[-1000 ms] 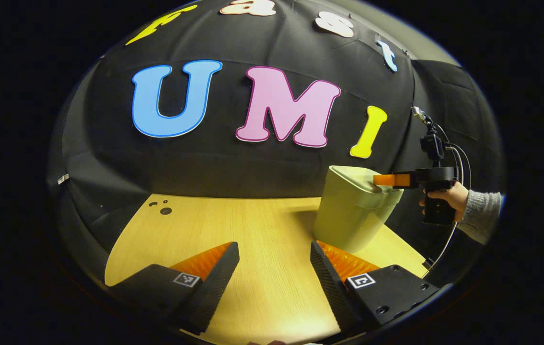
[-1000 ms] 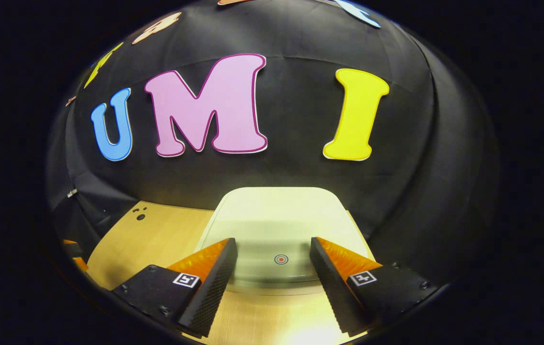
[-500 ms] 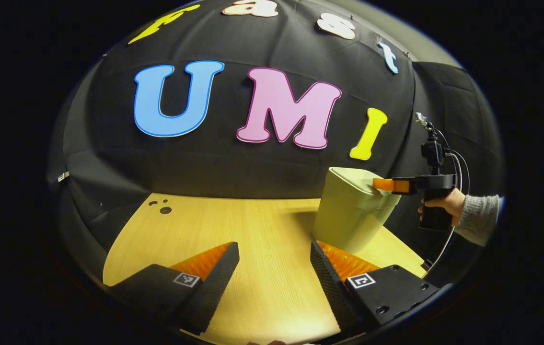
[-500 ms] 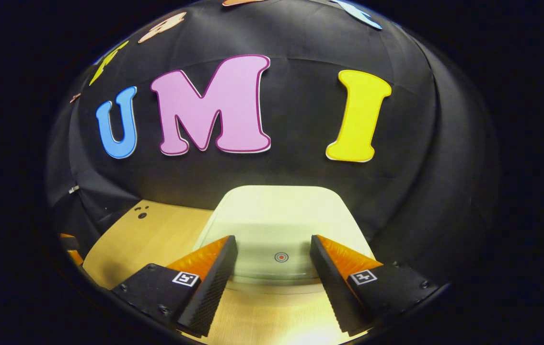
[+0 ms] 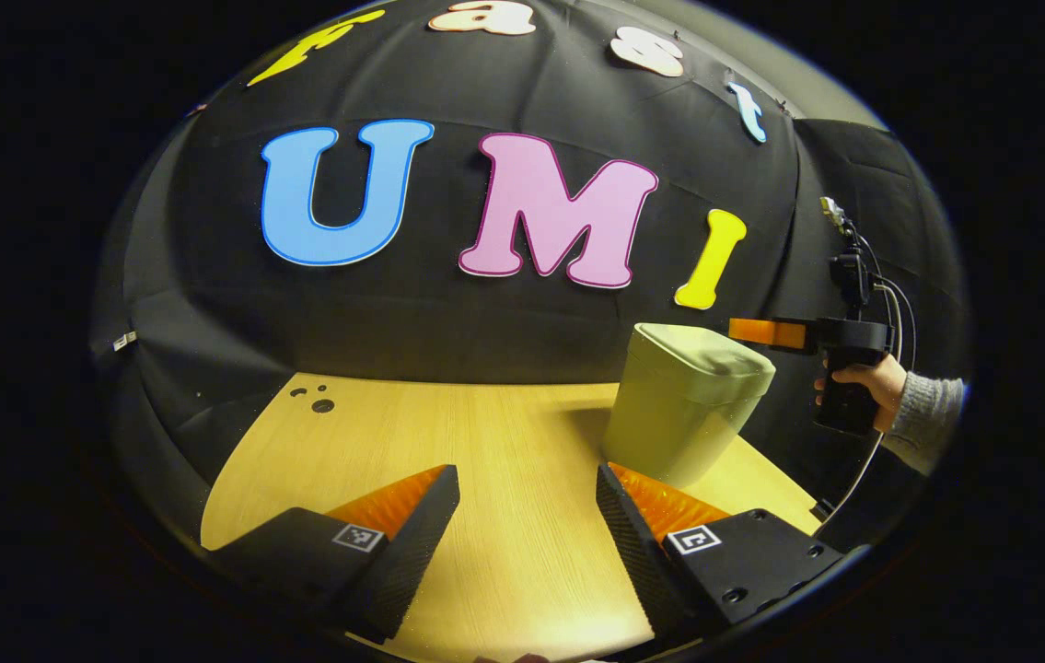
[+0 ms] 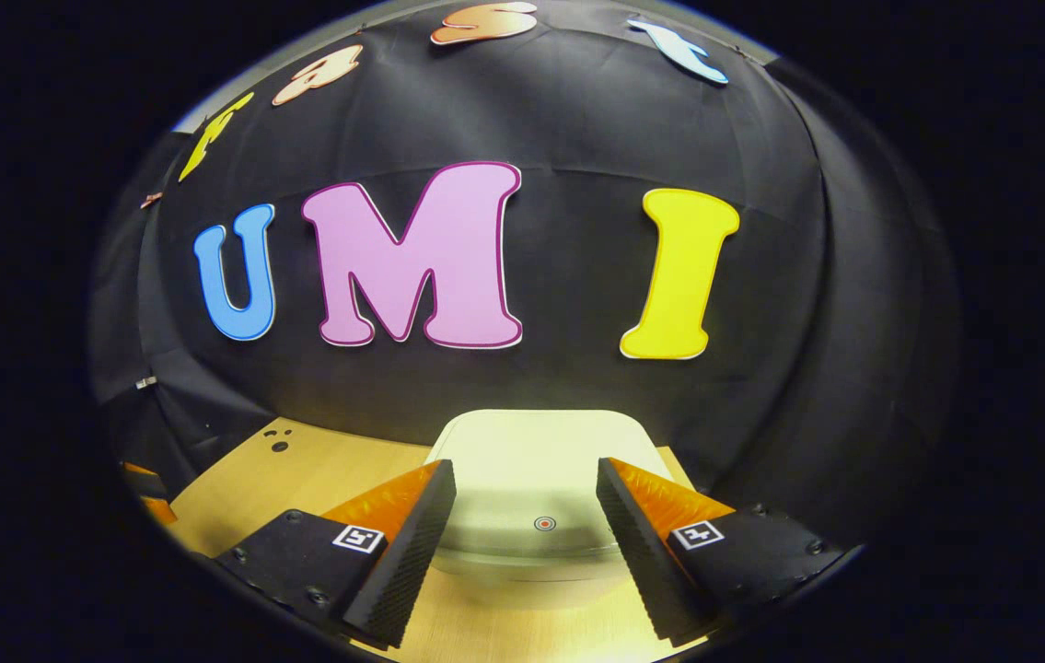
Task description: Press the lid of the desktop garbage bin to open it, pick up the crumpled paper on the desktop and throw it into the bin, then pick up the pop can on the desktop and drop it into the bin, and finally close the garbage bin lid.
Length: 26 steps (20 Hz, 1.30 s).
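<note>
Centrally, the garbage bin (image 6: 531, 502) stands by the bench's (image 5: 448, 433) far right edge, lid (image 6: 536, 460) shut. Right gripper (image 6: 527, 516) hovers above it, jaws apart, empty; left gripper (image 5: 527, 516) likewise open over bare bench.

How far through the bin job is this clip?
Near the end, it seems. The bin has its lid down flat, and the table around it shows no paper or can, though nothing shows inside the bin. The right gripper hangs open just above the lid's edge; the left gripper is open over bare table. Little looks left.
</note>
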### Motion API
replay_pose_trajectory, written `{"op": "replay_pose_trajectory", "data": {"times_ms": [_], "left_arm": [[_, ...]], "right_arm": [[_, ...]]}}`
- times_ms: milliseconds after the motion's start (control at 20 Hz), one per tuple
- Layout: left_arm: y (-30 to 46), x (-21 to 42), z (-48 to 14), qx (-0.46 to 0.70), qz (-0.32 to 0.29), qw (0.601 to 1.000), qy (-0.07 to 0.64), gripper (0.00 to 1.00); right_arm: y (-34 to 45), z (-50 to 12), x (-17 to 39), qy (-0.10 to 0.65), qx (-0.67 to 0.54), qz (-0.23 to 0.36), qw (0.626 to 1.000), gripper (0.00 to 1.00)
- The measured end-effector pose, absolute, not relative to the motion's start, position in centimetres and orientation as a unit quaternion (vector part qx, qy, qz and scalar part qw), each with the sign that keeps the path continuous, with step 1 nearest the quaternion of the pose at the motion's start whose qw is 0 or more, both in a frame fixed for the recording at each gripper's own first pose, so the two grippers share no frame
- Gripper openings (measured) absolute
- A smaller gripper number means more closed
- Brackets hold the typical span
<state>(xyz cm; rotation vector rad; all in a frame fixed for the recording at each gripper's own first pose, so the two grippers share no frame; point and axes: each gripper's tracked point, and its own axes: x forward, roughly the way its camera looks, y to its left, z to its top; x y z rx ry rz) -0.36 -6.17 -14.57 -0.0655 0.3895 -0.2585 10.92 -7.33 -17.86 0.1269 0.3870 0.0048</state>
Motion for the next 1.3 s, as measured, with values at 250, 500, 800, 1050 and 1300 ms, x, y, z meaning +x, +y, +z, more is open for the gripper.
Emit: {"op": "replay_pose_trajectory", "data": {"times_ms": [250, 500, 800, 1050, 1300], "left_arm": [[-6.6, -0.2, -14.6, -0.026, -0.131, 0.972, 0.194, 0.99], [-6.9, -0.2, -14.2, -0.021, -0.133, 0.973, 0.189, 0.95], [-7.0, -0.4, -13.8, -0.017, -0.129, 0.974, 0.183, 0.96], [-6.8, -0.5, -13.1, -0.012, -0.128, 0.977, 0.172, 0.95], [-6.5, -1.0, -12.3, 0.003, -0.139, 0.979, 0.152, 0.95]], "right_arm": [[-4.1, -15.6, 8.2, 0.167, 0.036, 0.042, 0.984, 0.97], [-1.5, -13.9, 5.5, 0.151, 0.048, 0.071, 0.985, 0.97], [1.1, -13.4, 1.9, 0.145, 0.032, 0.103, 0.984, 0.96], [4.0, -14.8, -0.7, 0.16, 0.041, 0.123, 0.979, 0.96], [5.4, -14.5, -1.6, 0.161, 0.052, 0.116, 0.979, 0.96]]}}
